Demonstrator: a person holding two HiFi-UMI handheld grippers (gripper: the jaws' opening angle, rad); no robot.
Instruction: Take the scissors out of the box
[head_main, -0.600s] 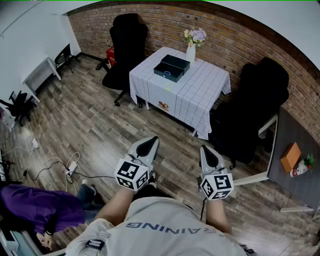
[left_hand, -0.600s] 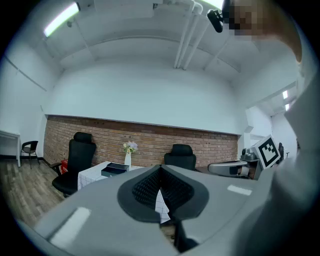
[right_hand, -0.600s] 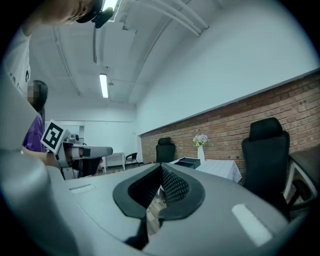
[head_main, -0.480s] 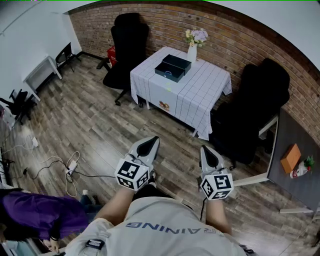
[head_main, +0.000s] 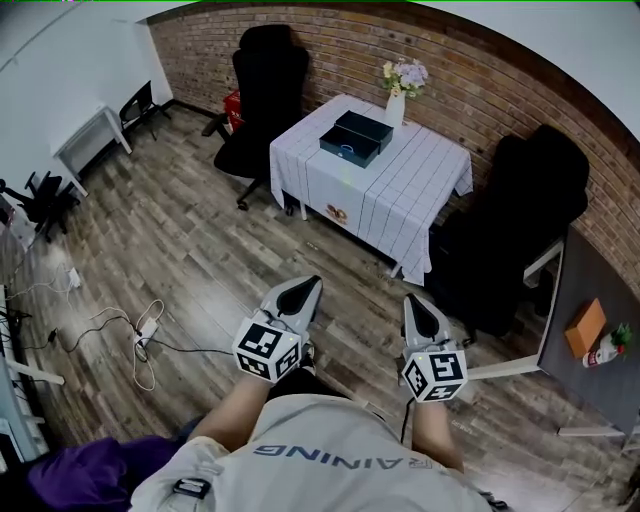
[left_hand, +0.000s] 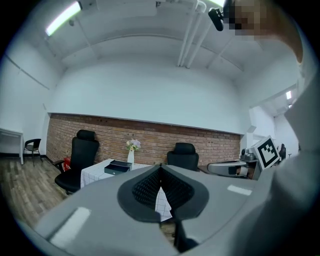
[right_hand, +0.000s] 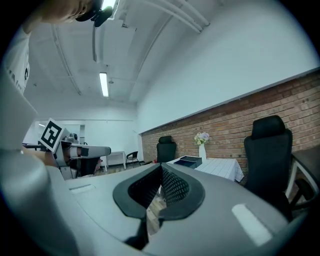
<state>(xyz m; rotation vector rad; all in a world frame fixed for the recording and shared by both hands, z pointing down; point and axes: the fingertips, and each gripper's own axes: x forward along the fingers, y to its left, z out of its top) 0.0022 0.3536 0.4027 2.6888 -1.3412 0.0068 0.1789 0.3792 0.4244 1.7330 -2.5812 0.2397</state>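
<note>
As the person crosses the wooden floor (head_main: 180, 240), the cloth-covered table (head_main: 400, 190) by the brick wall (head_main: 480, 70) sits a little nearer and more central in the head view than it did half a second ago. A bystander in purple (head_main: 80, 480) has meanwhile slipped toward the frame's bottom-left corner. Both tools are carried level in front of the body. The left gripper (head_main: 303, 288) and the right gripper (head_main: 417, 303) each have their jaws pressed together at the tips with nothing between them, as each gripper's own view confirms. The dark box (head_main: 356, 137) rests on the table beside a white vase of flowers (head_main: 398, 100), with black office chairs (head_main: 265, 85) on either side, and it lies well apart from both grippers. The scissors cannot be seen from here and are presumably inside the box. The shift suggests the approach is under way and the task proper has not begun: the person must reach the table and spread a pair of jaws before anything can be lifted out.
</note>
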